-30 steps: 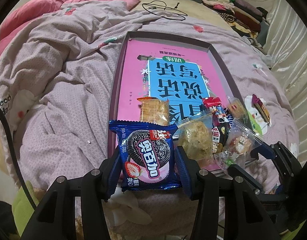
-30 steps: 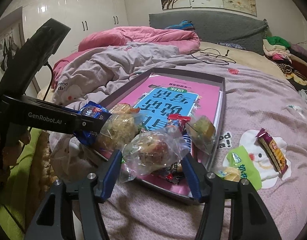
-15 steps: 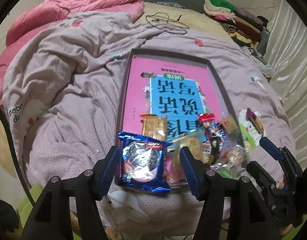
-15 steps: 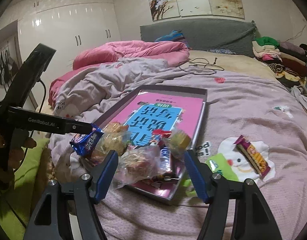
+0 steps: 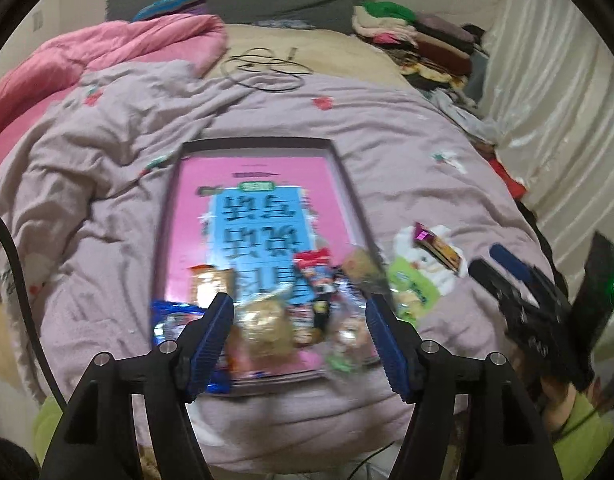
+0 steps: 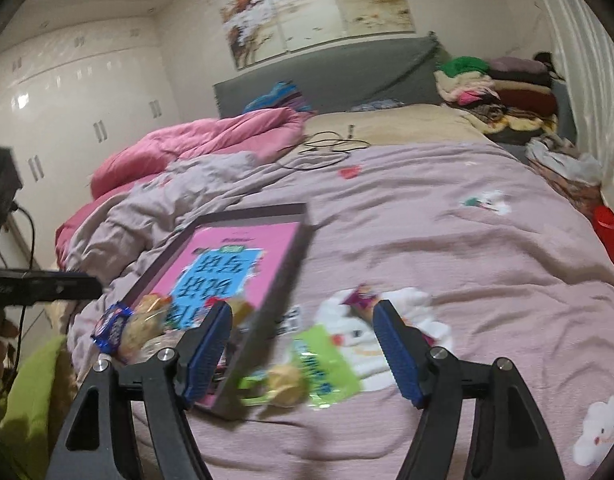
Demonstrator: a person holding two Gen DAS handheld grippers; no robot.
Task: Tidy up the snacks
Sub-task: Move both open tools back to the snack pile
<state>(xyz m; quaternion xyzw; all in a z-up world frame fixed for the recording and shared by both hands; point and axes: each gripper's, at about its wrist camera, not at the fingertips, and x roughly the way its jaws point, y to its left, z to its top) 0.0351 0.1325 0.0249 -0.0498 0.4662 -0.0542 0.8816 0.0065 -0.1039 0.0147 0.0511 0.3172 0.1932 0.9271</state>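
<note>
snacks crowd the near end of the tray (image 5: 347, 184) in the left wrist view; left gripper (image 5: 299, 344) hangs above them, jaws opening, nothing between the pads, blue cookie pack (image 5: 171, 320) just left of it.

right wrist view: right gripper (image 6: 301, 354) spreading and empty, green packet (image 6: 327, 364) ahead between its fingers, purple bar (image 6: 361, 300) beyond on open quilt (image 6: 467, 260), tray edge to the left.

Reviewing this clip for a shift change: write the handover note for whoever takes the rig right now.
Left gripper: jaws opening, nothing held.
Right gripper: jaws opening, nothing held.
Done: several snacks sit bunched at the near end of the tray, among them the blue cookie pack.
Left: the purple-ended bar and a small round snack lie on the bedspread beside the tray.
</note>
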